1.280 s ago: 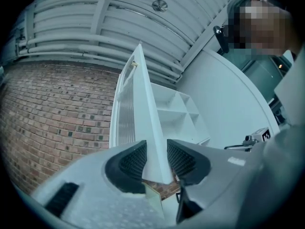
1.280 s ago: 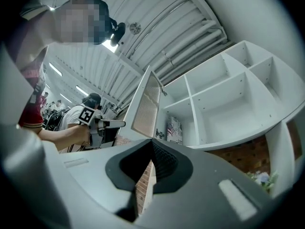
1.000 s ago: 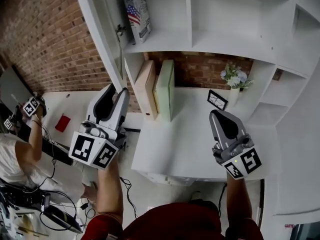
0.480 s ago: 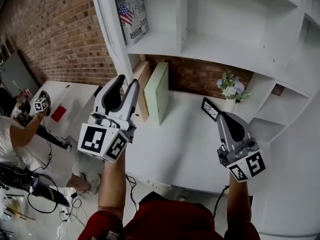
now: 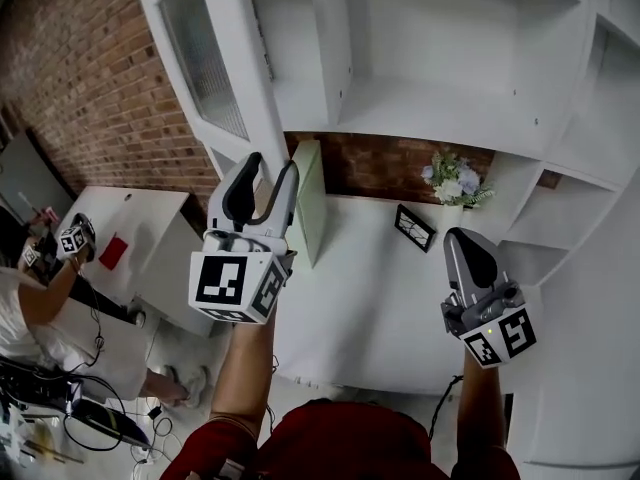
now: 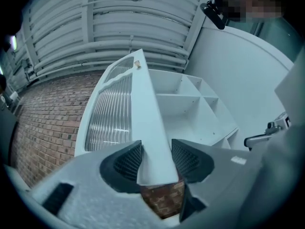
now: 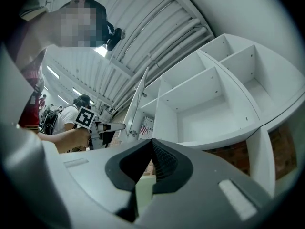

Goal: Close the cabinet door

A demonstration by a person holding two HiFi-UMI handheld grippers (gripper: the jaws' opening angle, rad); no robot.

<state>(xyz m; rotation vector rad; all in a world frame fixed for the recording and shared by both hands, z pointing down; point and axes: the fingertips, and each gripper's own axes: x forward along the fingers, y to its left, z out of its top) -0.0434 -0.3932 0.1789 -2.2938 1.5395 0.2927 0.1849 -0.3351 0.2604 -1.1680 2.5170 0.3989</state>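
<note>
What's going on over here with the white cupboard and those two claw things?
A person is working on the door of a white cabinet with a handheld gripper in each hand. The left gripper has the door's free edge between its jaws, which have just been opening, so they look slack rather than clamped. The door stands partly open. The right gripper is shut, empty and well clear of the door.

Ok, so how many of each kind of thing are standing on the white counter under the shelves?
Green board, standing on edge: 1
Picture frame: 1
Vase of flowers: 1
Total in view: 3
</note>
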